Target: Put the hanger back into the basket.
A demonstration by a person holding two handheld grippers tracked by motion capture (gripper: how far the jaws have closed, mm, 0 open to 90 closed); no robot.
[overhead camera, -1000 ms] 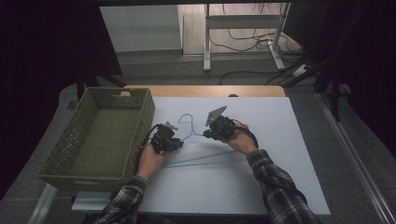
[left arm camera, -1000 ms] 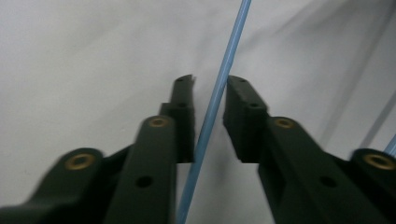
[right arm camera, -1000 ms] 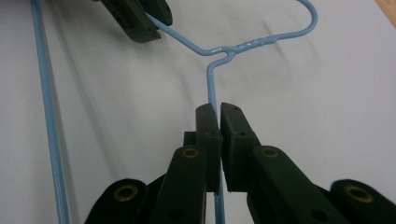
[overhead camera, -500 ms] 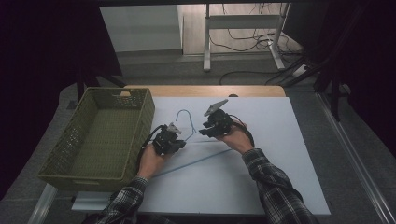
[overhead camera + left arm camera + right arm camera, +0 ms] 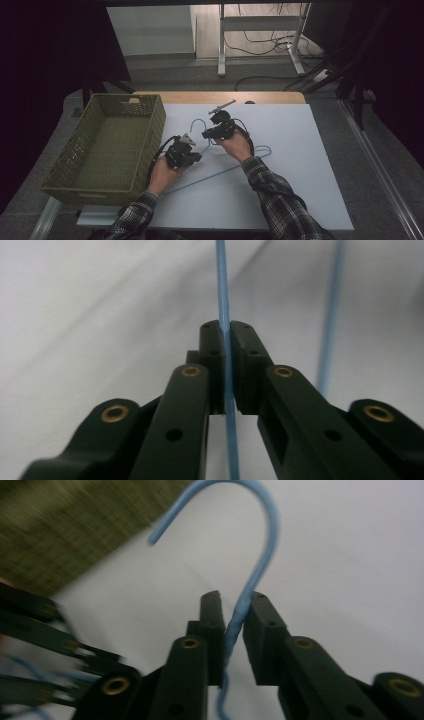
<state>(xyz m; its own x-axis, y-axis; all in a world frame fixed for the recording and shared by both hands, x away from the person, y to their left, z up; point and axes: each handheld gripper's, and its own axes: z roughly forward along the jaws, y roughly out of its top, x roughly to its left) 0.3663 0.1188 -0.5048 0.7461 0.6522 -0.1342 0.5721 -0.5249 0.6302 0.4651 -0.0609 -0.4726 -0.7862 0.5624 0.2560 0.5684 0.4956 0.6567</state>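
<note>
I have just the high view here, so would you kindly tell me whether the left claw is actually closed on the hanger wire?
Observer: Yes, the left claw is shut on a straight run of the blue hanger.
Operator: And the right one?
Observer: The right claw has the twisted neck below the hook between its jaws; a slight gap shows on one side.
Operator: What lies behind the hook?
Observer: The green basket, blurred, beyond the white table.

Dim room with dark surroundings; right gripper view motion-blurred; close-ups soft.
</note>
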